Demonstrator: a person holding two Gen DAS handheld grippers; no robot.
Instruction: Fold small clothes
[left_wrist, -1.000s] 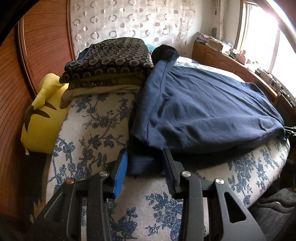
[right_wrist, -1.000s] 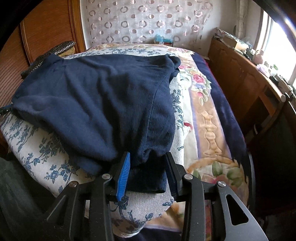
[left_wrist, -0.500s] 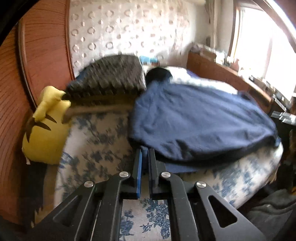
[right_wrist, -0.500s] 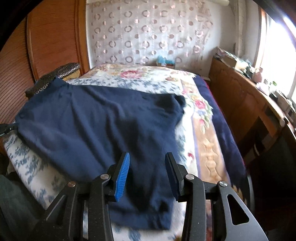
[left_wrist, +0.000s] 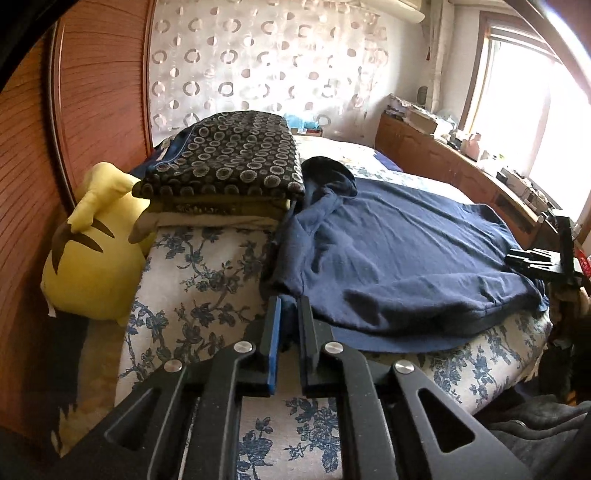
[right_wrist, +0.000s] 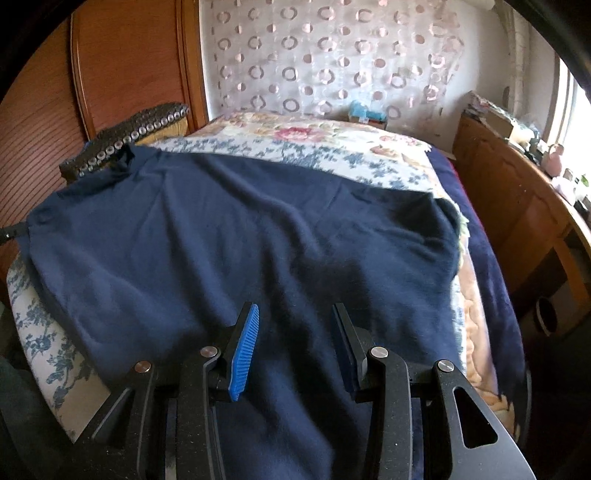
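The navy garment (left_wrist: 399, 258) lies spread over the floral bed cover (left_wrist: 207, 280), laid flat for folding; the left gripper (left_wrist: 290, 306) pinches its near corner, probably to lift that edge; the right gripper (right_wrist: 295, 325) hangs spread above the garment's middle, gripping nothing; no container shows; the folded stack (left_wrist: 229, 166) sits beyond the garment's collar.

Bed (left_wrist: 207, 273) with blue-floral cover carries everything. Navy garment (left_wrist: 399, 258) spread flat across it, one edge hanging over the near side. Stack of folded fabrics (left_wrist: 229, 173), dark circle-patterned piece on top, sits touching the garment's collar end. Yellow plush toy (left_wrist: 92, 254) wedged between bed and wooden wall.
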